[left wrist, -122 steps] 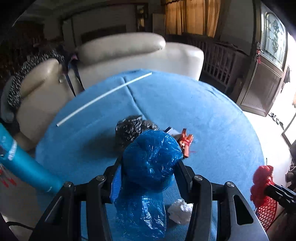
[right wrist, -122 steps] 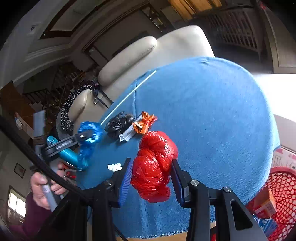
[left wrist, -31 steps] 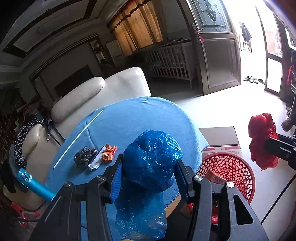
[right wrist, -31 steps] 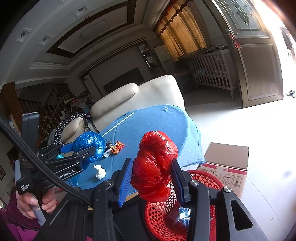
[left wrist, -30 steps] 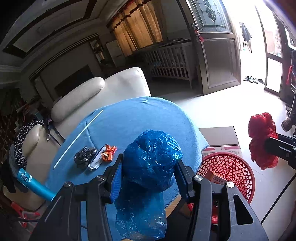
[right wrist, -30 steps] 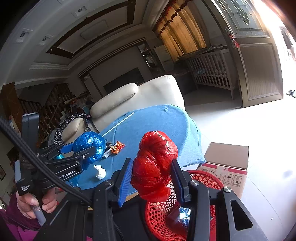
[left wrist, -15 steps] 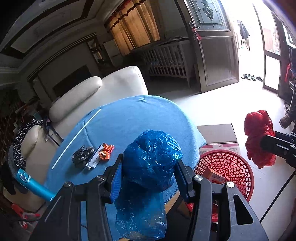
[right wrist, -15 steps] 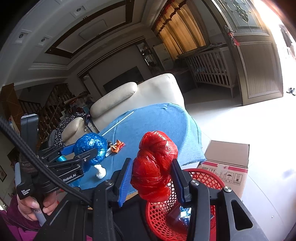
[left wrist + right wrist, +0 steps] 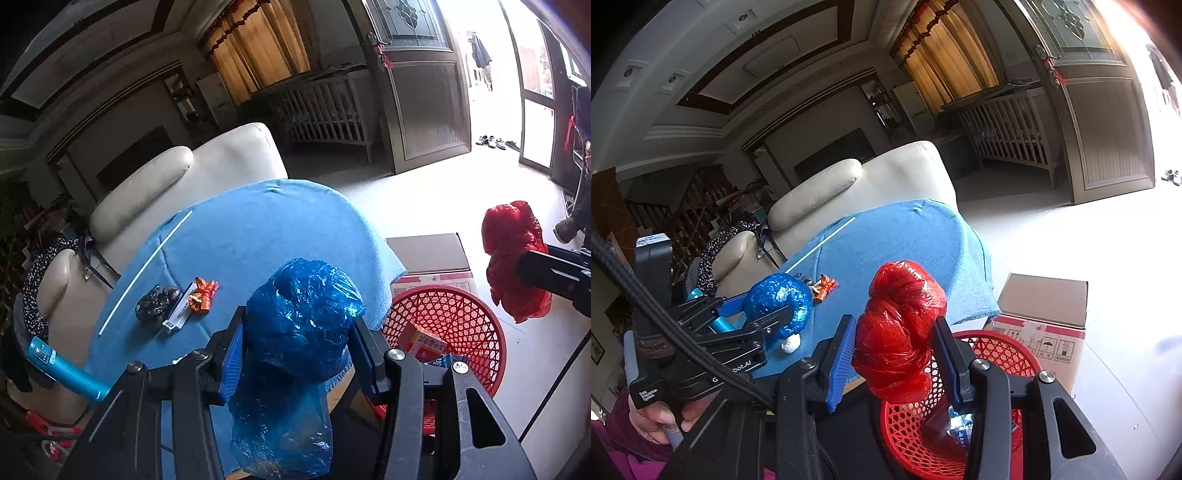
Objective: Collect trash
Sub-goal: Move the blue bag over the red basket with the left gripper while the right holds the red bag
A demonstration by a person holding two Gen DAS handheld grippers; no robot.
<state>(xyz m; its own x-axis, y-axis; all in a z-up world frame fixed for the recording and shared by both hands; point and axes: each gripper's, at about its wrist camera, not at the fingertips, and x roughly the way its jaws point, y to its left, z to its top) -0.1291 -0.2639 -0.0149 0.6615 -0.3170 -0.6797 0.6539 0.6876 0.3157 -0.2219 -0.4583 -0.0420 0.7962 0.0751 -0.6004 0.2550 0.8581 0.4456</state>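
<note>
Gripped a crumpled blue bag (image 9: 303,314) in the left tongs (image 9: 297,332), pads pressed into both sides of it, low in the centre of the left wrist view. Clamped a bunched red bag (image 9: 901,332) in the right tongs (image 9: 894,343) in the same way, in the lower middle of the right wrist view, directly above the near rim of a red mesh basket (image 9: 997,343).

Made out little writing. On the left tongs' black body, at the lower left of the right wrist view, read "bot.AI" as the tail of a longer word, and a small white label starting with "Data"; the rest too small to tell. Held that handle in a hand (image 9: 657,417). On the front of a cardboard box (image 9: 1045,332) just behind the basket, saw red tape and black handling symbols, an umbrella among them. Found an orange carton (image 9: 423,341) with red print, not legible, lying in the basket.

Left on the blue-clothed counter (image 9: 251,229), toward its left side: a long white rod (image 9: 147,266) lying diagonally, a black crumpled bag (image 9: 157,304), a flat white packet (image 9: 179,312) touching it, and an orange wrapper (image 9: 202,295) just beside that. Spotted a white paper wad (image 9: 789,345) near the counter's near edge, below the blue bag.

Kept the counter's right edge, with its cloth hanging over, just beside the basket. Beyond the box, bare pale floor as far as the doorway at the upper right. Behind the counter, a cream sofa (image 9: 207,166) close against its far edge.
</note>
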